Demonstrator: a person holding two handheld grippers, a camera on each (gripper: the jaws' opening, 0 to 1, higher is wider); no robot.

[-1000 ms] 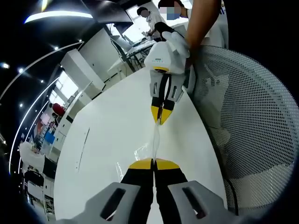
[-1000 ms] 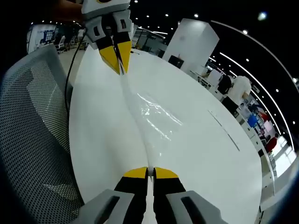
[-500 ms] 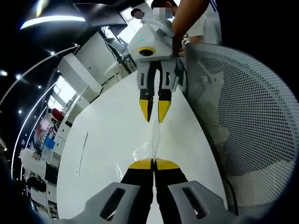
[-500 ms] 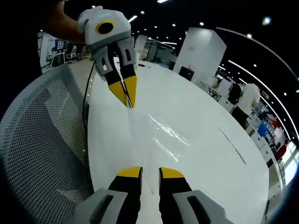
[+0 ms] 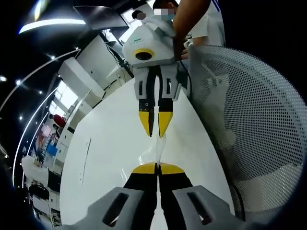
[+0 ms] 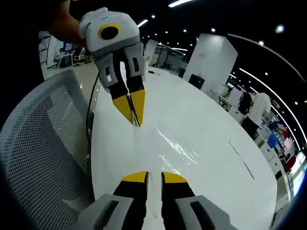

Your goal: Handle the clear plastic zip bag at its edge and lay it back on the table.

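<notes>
- Clear plastic zip bag (image 6: 165, 146) lying mostly flat on white table (image 6: 216, 158), crinkled and glossy; long axis running from one gripper toward the other, along the table's near edge.
- In left gripper view, bag (image 5: 158, 148) seen edge-on as a thin clear strip between the two sets of yellow tips.
- Left gripper (image 5: 157, 167) jaws together, pinched on one end of the bag's edge; same gripper in right gripper view (image 6: 134, 116) coming from upper left, yellow tips closed on the far end of the bag, that end lifted slightly off the table.
- Right gripper (image 6: 153, 177) jaws apart with a small gap, bag edge running into the gap; cannot tell whether the tips touch the film.
- Same right gripper in left gripper view (image 5: 154, 127) pointing down at the bag, yellow tips clearly separated, bag end just below them, not clamped.
- Hand (image 5: 184, 28) gripping the white body of the right gripper, top of left gripper view.
- Grey mesh chair back (image 5: 249, 120) just beside the table edge, close alongside the bag and both grippers; same chair (image 6: 43, 143) at left of right gripper view.
- Thin dark line (image 6: 240, 153) on tabletop well apart from bag.
- Office background: white pillar (image 6: 211, 60), ceiling lights, desks and blurred people far off.
</notes>
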